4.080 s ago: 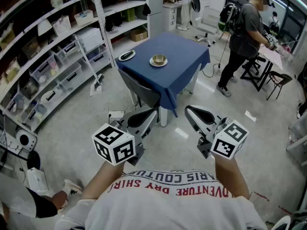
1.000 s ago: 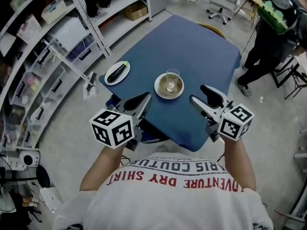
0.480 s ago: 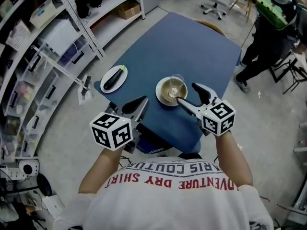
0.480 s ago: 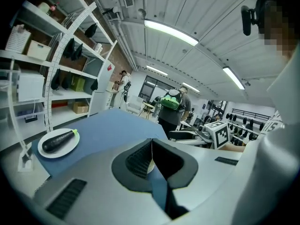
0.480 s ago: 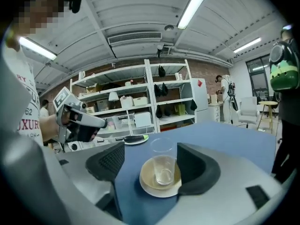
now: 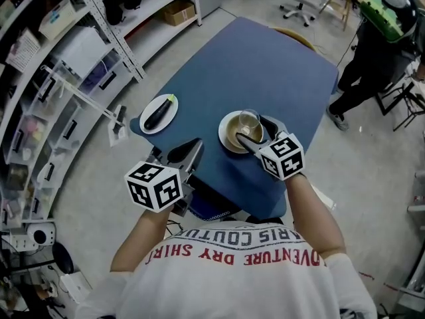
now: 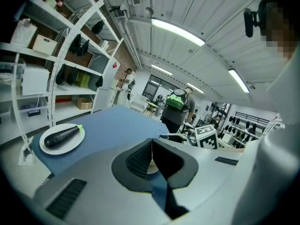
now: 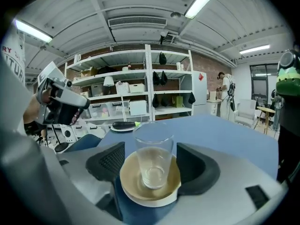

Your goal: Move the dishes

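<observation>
Looking down in the head view, a blue table [image 6: 265, 65] carries 2 dishes: a white plate [image 6: 147, 126] with an eggplant [image 6: 159, 113] near the left edge, and a tan plate [image 6: 229, 137] with a glass [image 6: 250, 120] upright on it near the front edge. The right gripper [image 6: 252, 130] reaches over the tan plate with its jaws on either side of the glass. The left gripper [image 6: 188, 153] hangs at the table's front edge, well apart from both plates. In the left gripper view, its jaws [image 7: 151, 140] meet at the tips with nothing clamped, and the eggplant [image 7: 62, 136] lies on the white plate [image 7: 47, 147] off to the left. In the right gripper view, the jaws [image 8: 151, 165] stand wide apart, having just been opening. The glass [image 8: 153, 156] and tan plate [image 8: 136, 191] sit between the pads, and neither pad presses the glass. Whether they touch the plate's rim is unclear.
</observation>
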